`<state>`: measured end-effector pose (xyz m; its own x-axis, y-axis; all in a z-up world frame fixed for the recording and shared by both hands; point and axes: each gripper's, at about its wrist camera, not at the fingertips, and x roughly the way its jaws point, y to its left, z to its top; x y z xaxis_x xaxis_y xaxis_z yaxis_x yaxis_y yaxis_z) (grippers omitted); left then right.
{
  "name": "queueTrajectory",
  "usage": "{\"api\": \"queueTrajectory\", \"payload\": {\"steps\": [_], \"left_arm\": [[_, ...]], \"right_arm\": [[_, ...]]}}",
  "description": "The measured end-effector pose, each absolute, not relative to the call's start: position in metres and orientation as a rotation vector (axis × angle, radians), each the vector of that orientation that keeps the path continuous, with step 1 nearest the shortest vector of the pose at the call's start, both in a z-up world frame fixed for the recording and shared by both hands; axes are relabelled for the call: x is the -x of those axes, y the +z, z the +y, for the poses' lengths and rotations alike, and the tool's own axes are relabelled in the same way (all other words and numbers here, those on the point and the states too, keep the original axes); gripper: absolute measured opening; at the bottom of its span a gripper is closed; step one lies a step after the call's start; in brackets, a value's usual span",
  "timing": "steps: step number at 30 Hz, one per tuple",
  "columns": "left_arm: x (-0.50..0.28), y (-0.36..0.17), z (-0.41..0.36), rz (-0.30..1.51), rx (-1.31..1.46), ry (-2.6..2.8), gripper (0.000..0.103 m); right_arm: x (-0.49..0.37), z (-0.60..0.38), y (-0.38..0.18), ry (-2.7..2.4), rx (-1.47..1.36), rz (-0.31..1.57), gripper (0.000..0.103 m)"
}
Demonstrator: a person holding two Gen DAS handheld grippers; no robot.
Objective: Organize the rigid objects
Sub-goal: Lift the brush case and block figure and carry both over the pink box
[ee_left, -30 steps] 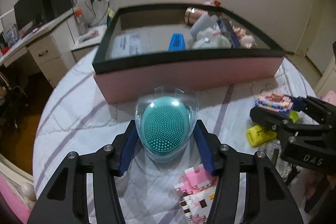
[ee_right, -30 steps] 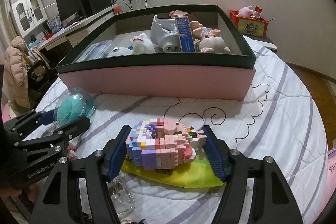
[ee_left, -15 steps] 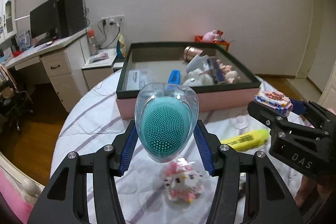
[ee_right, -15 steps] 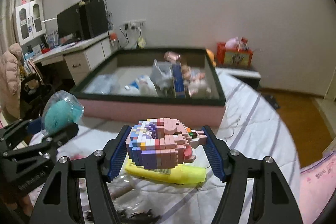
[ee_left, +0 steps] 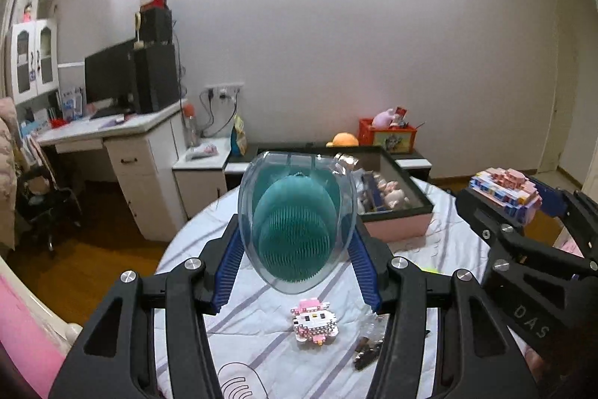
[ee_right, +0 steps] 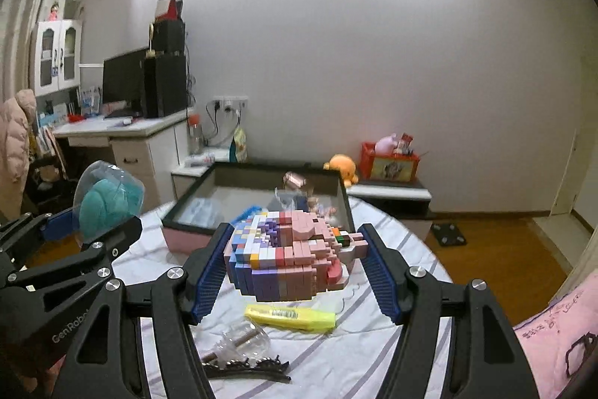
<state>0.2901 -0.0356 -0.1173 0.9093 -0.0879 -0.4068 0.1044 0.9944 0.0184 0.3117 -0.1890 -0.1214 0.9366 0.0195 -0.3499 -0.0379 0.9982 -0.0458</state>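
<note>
My left gripper (ee_left: 295,268) is shut on a teal bristled brush in a clear shell (ee_left: 295,223), held high above the round table (ee_left: 231,331); it also shows in the right wrist view as brush (ee_right: 108,200). My right gripper (ee_right: 291,272) is shut on a pink and purple block figure (ee_right: 287,257), seen from the side as block figure (ee_left: 504,189). The pink storage box with a dark rim (ee_right: 254,208) stands at the table's far side with several items inside; in the left wrist view the box (ee_left: 396,215) sits behind the brush.
On the striped cloth lie a small pink block figure (ee_left: 316,320), a yellow highlighter (ee_right: 291,316), a clear plastic piece (ee_right: 243,343) and a dark hair clip (ee_right: 254,369). A white desk (ee_left: 123,141) with a monitor stands left. A red toy crate (ee_right: 388,163) sits on a low shelf behind.
Both grippers have risen well above the table and tipped up, keeping their loads. The box now looks far smaller and lower, and the room wall fills both views.
</note>
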Motion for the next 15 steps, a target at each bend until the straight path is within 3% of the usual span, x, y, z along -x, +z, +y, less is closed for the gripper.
{"api": "queueTrajectory", "payload": {"steps": [15], "left_arm": [[-0.24,-0.068,-0.035,0.204,-0.065,-0.053,0.054]], "right_arm": [[-0.261,-0.179,-0.072,0.012,0.053,0.168,0.069]]}}
